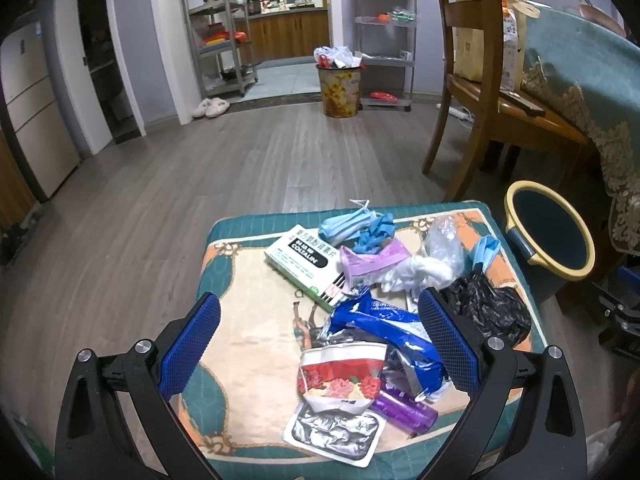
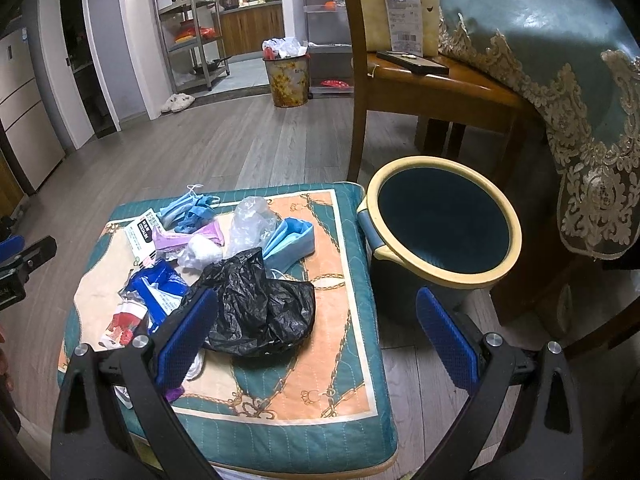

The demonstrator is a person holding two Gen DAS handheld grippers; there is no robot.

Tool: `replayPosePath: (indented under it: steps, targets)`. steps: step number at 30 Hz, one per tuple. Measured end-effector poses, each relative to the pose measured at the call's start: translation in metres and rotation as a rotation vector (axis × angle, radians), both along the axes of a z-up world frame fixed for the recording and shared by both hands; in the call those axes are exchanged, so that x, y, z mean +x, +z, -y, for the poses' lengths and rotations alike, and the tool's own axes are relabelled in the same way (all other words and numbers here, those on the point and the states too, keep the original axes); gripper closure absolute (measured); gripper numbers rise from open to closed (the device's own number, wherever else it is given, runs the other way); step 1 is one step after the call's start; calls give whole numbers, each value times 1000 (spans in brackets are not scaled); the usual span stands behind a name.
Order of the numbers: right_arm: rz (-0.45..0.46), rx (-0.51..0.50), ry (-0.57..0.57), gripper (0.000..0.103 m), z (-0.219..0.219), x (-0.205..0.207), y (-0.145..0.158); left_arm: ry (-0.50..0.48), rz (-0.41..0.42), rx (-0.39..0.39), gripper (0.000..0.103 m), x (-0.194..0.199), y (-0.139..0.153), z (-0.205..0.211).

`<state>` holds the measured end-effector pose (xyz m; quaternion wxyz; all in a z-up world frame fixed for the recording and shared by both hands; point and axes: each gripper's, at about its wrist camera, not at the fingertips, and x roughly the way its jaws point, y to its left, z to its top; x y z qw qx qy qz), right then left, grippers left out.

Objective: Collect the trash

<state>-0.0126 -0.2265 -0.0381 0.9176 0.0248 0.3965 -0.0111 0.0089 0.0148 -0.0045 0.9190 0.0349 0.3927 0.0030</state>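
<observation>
Our left gripper [image 1: 320, 340] gapes wide over the foil wrappers [image 1: 340, 396]; our right gripper [image 2: 318, 332] hangs open, empty, beside the black bag [image 2: 260, 300] and bin [image 2: 440, 220].

The left black two-finger gripper with blue textured pads [image 1: 320, 336] hangs with jaws spread wide; the right black gripper with blue pads [image 2: 316, 336] likewise gapes, empty

Grey wood-plank floor [image 1: 248, 160], lilac walls [image 1: 132, 20], metal shelving [image 1: 218, 28] beside the kitchen doorway, wooden chair [image 1: 476, 80] right of it, lace-edged teal tablecloth [image 2: 560, 60]
</observation>
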Motion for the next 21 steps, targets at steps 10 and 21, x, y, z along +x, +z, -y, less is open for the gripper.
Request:
replayPosePath:
  steps: [10,21]
  targets:
    - [-1,-10,2,5,0,0,-2,4,5,-3,5,0,3,-1]
    - [-15,117,38,5,3,5,1,1,83,-37,5,11,25,-12]
